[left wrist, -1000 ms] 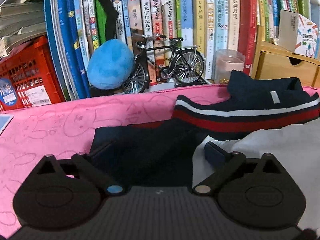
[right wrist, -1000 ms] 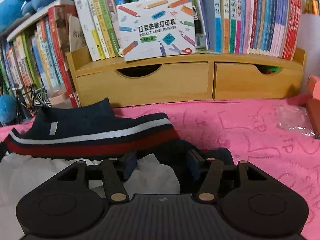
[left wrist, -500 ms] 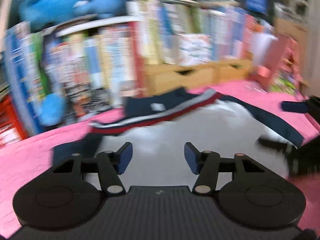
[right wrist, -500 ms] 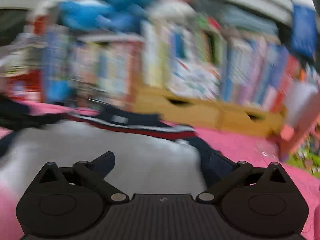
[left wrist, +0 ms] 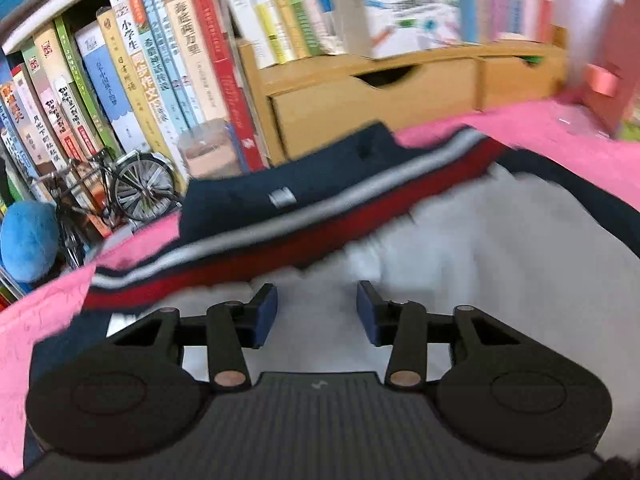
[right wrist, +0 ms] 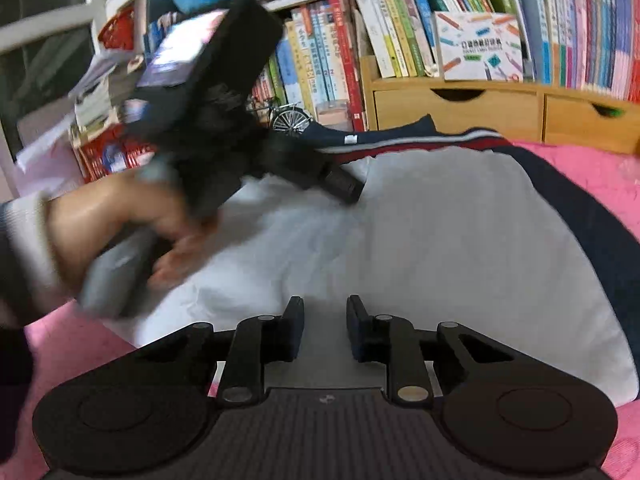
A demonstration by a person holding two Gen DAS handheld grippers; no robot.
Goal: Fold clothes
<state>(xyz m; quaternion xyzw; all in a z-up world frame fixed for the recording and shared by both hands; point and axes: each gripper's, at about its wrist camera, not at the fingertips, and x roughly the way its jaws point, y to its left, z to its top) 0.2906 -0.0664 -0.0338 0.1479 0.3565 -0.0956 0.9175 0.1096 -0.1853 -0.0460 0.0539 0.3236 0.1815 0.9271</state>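
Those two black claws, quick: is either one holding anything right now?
Left gripper: open, holding nothing, over the white, navy and red striped garment.
Right gripper: open, holding nothing.

I see the shirt [right wrist: 440,240] as soft white cloth, matt and a little wrinkled, with knitted dark blue, red and white bands at its collar [left wrist: 280,216]. Under it lies a pink towel [right wrist: 592,176], fluffy and rough, with a faint pattern pressed in. My left gripper [left wrist: 316,312] and right gripper [right wrist: 323,328] look like matt black plastic with ribbed bodies, small shiny metal pins and dark blue rubbery pads [left wrist: 264,312]. The drawer box [right wrist: 460,108] is pale, smooth wood. The books [left wrist: 132,80] have glossy paper spines. The toy bicycle [left wrist: 120,188] has shiny metal wheels.
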